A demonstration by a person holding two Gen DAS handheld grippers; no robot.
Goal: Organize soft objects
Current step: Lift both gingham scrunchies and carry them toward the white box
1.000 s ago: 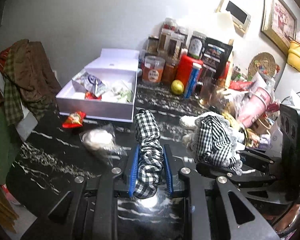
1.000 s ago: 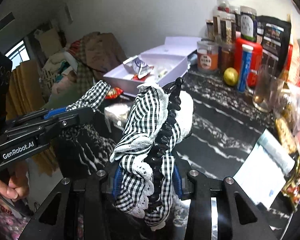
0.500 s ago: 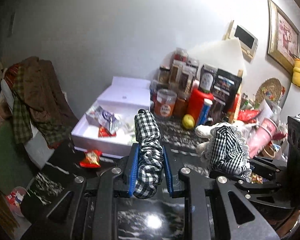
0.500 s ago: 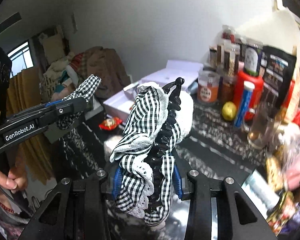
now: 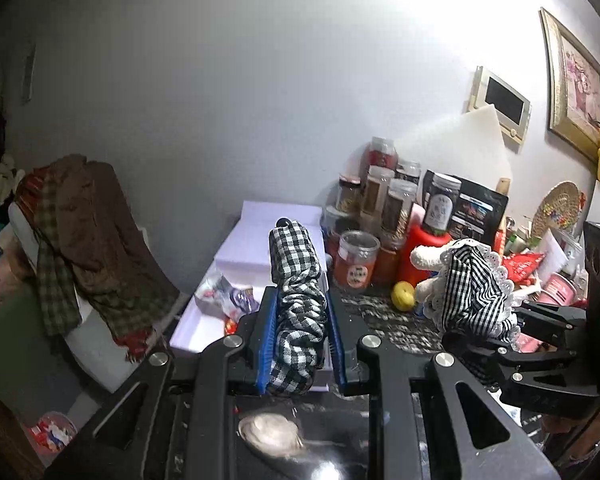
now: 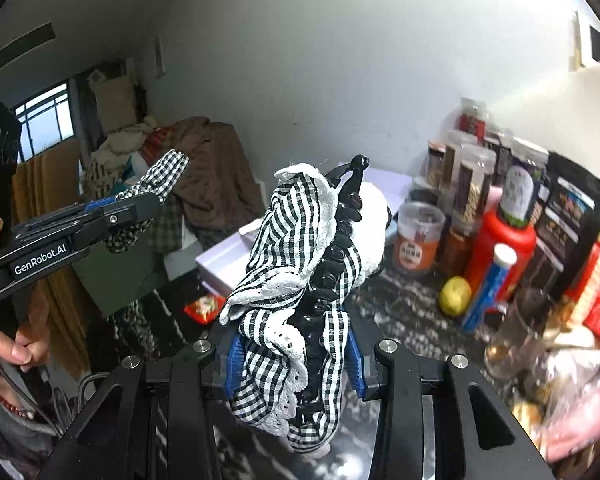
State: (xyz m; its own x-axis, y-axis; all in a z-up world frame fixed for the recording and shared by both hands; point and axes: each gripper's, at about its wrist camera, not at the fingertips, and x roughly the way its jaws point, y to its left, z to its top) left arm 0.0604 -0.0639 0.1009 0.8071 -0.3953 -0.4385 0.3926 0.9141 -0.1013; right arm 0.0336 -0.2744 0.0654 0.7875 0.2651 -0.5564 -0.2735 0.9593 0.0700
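My left gripper is closed tight on a checked scrunchie, held up in air. My right gripper is narrow, clamped on a checked bow hair claw with lace edge. Behind them is the white box on the dark marble counter, beside jars.

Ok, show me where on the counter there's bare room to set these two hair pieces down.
Bare dark marble lies between the white box and the lemon. More open counter sits left of the red snack packet. The jars and the right edge are crowded.
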